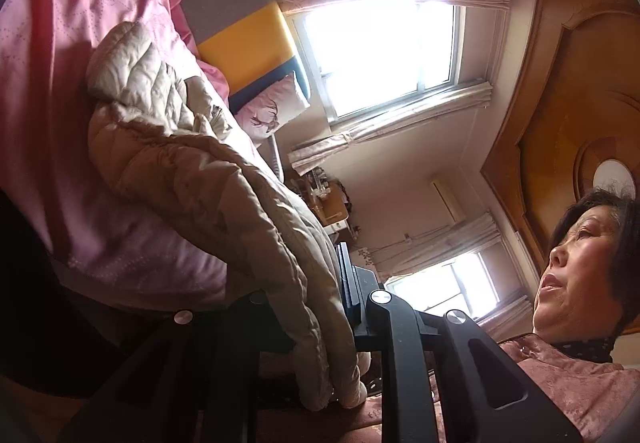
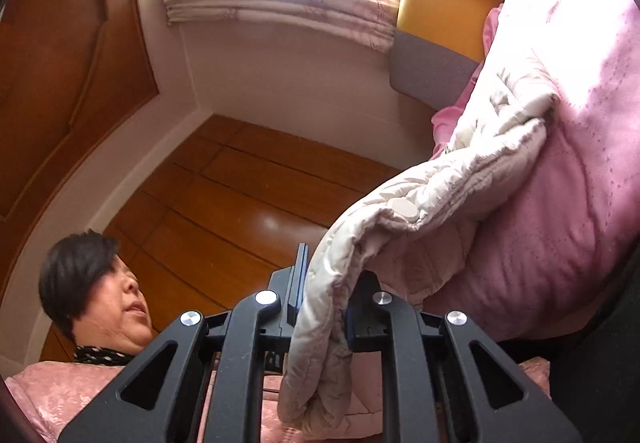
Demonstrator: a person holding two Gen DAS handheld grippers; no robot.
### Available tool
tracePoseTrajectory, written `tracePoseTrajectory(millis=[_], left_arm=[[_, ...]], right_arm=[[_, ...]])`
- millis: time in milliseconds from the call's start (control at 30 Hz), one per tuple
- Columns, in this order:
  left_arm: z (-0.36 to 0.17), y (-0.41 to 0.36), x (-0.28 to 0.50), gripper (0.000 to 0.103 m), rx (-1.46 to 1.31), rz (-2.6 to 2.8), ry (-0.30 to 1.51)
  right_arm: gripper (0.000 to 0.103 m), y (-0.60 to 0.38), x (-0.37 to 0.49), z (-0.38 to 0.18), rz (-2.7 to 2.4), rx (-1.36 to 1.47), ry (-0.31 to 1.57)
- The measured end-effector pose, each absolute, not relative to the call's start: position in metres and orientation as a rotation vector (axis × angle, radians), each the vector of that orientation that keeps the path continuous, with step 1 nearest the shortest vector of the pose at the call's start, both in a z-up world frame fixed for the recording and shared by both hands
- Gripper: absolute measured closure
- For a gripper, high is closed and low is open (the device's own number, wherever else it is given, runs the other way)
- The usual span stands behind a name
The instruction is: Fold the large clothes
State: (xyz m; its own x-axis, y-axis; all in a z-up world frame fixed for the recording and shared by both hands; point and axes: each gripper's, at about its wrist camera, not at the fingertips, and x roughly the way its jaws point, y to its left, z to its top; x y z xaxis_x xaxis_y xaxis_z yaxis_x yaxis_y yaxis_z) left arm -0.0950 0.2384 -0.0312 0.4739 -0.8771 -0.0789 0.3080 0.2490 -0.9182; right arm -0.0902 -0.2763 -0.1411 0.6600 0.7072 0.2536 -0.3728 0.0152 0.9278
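left wrist view: the left gripper (image 1: pixel 320 307) has its fingers clenched on an edge of the beige quilted coat (image 1: pixel 192 171), which trails from the fingers back onto the pink bed (image 1: pixel 60 43).

right wrist view: the right gripper (image 2: pixel 320 303) pinches another edge of the coat (image 2: pixel 420 195), beside the bed (image 2: pixel 580 163). the coat looks bunched with no neat fold showing, so i judge nearly all the folding is left.

A bed (image 1: pixel 52 91) under a pink quilted cover carries the beige padded coat (image 1: pixel 168 147) — bunched on the cover, one part lifted off past the bed's edge — and a deer-print pillow (image 1: pixel 276 111) lies at its headboard end.
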Motion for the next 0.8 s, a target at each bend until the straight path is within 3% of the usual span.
tracePoseTrajectory(millis=[200, 533, 800], left_arm=[[-0.042, 0.236, -0.048, 0.087, -1.084, -0.881, 0.726], [-0.006, 0.21, 0.052, 0.082, -0.991, -0.9, 0.754], [-0.022, 0.206, 0.129, 0.082, -1.029, -0.816, 0.775]], right_arm=[[0.09, -0.296, -0.057, -0.149, 0.796, 1.413, 0.306], [0.09, -0.316, 0.028, -0.132, 0.742, 1.538, 0.31], [0.088, -0.32, 0.091, -0.148, 0.626, 1.606, 0.378]])
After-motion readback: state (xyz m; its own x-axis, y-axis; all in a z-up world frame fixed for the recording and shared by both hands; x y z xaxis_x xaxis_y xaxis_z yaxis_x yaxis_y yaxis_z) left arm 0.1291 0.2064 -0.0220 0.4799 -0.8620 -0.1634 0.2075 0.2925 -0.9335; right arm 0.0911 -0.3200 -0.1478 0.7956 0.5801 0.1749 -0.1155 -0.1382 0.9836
